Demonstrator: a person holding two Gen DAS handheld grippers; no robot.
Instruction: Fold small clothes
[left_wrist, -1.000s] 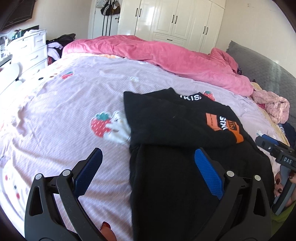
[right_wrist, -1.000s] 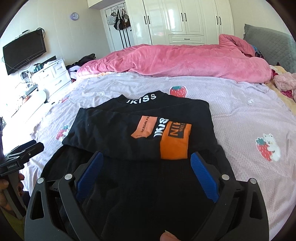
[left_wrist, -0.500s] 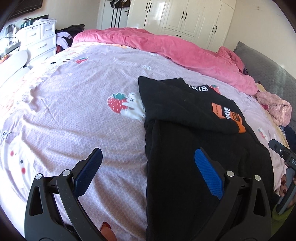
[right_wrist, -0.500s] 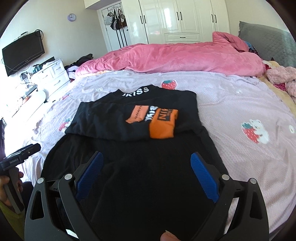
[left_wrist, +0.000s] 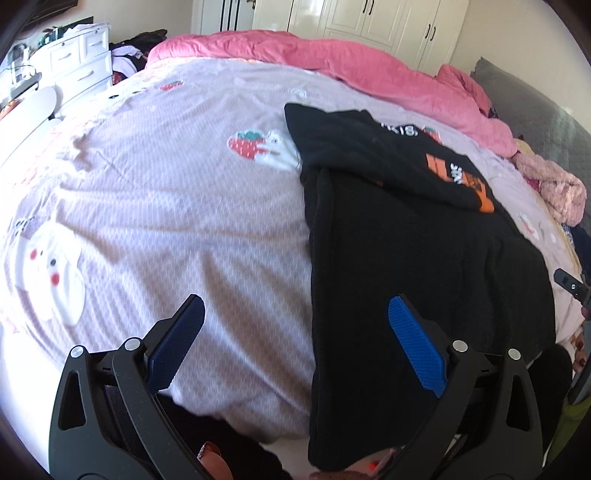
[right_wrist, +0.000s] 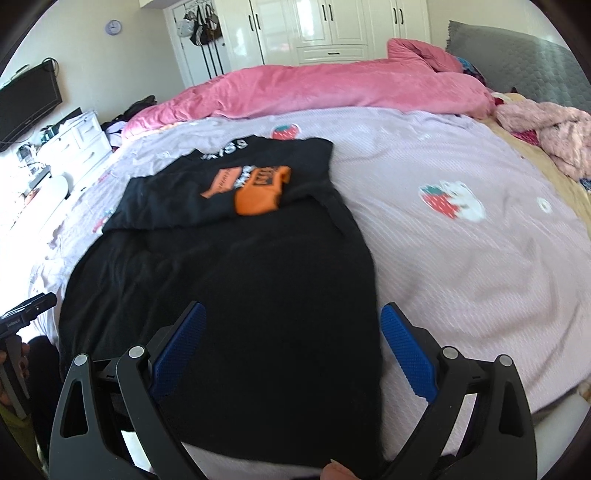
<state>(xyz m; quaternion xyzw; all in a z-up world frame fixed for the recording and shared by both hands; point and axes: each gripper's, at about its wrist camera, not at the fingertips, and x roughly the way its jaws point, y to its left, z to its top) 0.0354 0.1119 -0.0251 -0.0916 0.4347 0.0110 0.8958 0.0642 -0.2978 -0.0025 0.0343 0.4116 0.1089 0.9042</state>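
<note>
A black T-shirt (left_wrist: 413, 258) with an orange and white print lies flat on the bed, its sleeves folded in across the chest. It also shows in the right wrist view (right_wrist: 236, 280). My left gripper (left_wrist: 295, 332) is open and empty above the shirt's left edge near the hem. My right gripper (right_wrist: 291, 339) is open and empty above the shirt's right edge near the hem. The hem hangs over the near bed edge.
The bed has a lilac sheet (left_wrist: 147, 206) with strawberry prints. A pink duvet (right_wrist: 332, 88) is heaped at the far side. A fluffy pink garment (right_wrist: 554, 129) lies at the right. White drawers (left_wrist: 77, 62) stand left, wardrobes behind.
Both grippers have drawn back toward the near edge of the bed and down to the shirt's hem. The shirt has not moved. Both grippers stay open.
</note>
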